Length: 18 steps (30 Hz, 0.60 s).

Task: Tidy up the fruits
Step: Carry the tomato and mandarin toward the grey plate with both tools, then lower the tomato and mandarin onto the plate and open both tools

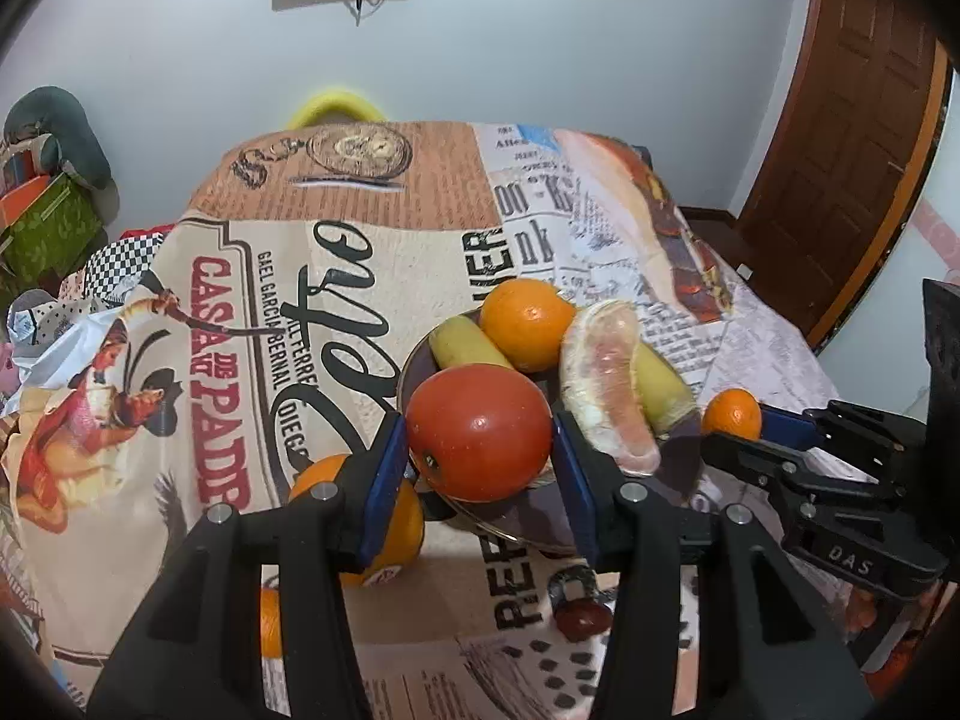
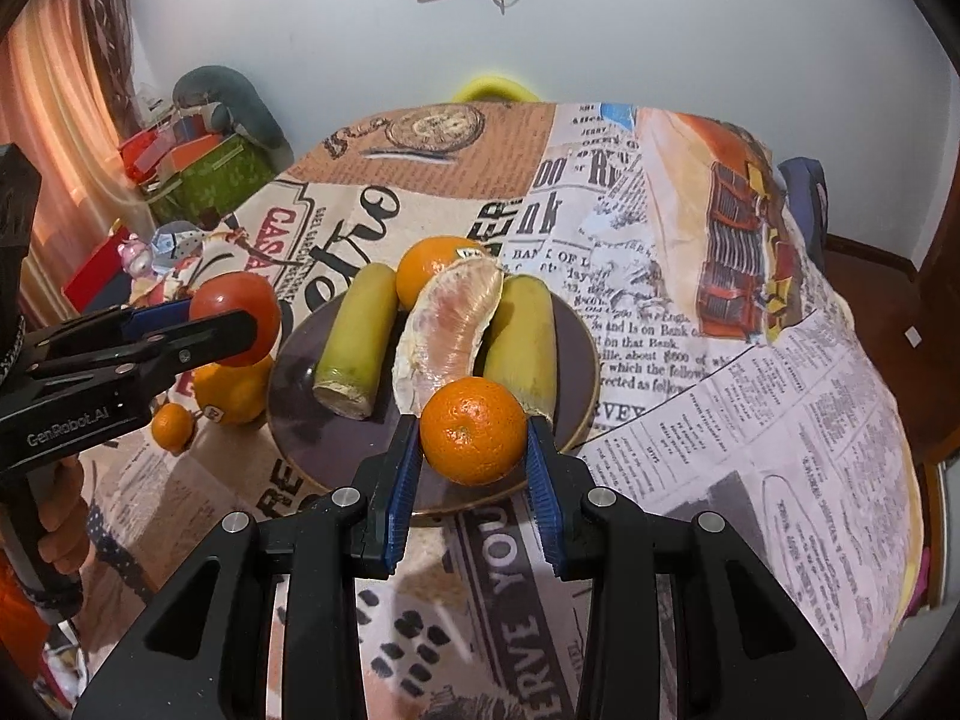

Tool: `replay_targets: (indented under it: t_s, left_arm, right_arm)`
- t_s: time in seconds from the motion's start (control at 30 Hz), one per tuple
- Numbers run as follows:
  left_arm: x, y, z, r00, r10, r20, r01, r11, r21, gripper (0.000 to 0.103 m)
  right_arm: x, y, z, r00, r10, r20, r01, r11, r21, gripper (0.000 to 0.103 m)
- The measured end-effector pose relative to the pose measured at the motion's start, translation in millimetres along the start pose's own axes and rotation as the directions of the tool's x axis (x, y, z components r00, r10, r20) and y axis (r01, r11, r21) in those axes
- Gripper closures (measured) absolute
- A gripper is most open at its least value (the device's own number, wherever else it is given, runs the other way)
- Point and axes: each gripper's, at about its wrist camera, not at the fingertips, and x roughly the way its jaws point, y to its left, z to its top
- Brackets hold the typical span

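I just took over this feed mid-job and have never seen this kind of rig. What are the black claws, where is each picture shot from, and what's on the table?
There is no robot arm: a person holds a two-finger gripper in each hand, and each carries a wide-angle camera looking along its fingers.

The left wrist view shows the left gripper clamped on a red tomato. The right wrist view shows the right gripper clamped on a small mandarin.

Below them a dark plate sits on a printed tablecloth. On it lie two peeled green-yellow pieces, possibly banana, a peeled citrus segment and an orange. Off the plate, on the left gripper's side, sit another orange and a smaller mandarin.
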Motion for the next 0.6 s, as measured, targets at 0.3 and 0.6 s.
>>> replay_targets:
  t_s: [0.3,0.6]
  left_arm:
    - [27.4,10.5,-1.3,0.999,0.001,-0.052,-0.002,1.0,-0.02,0.055]
    - [32.4,10.8,-1.4,0.997,-0.006,-0.077,0.004,1.0,-0.025,0.054]
  right_arm:
    - [15.2,0.1,-4.7,0.999,-0.002,-0.034,0.002,1.0,-0.001,0.071]
    - [20.3,1.7,-3.8,0.998,-0.018,-0.054,0.018,1.0,-0.015,0.071]
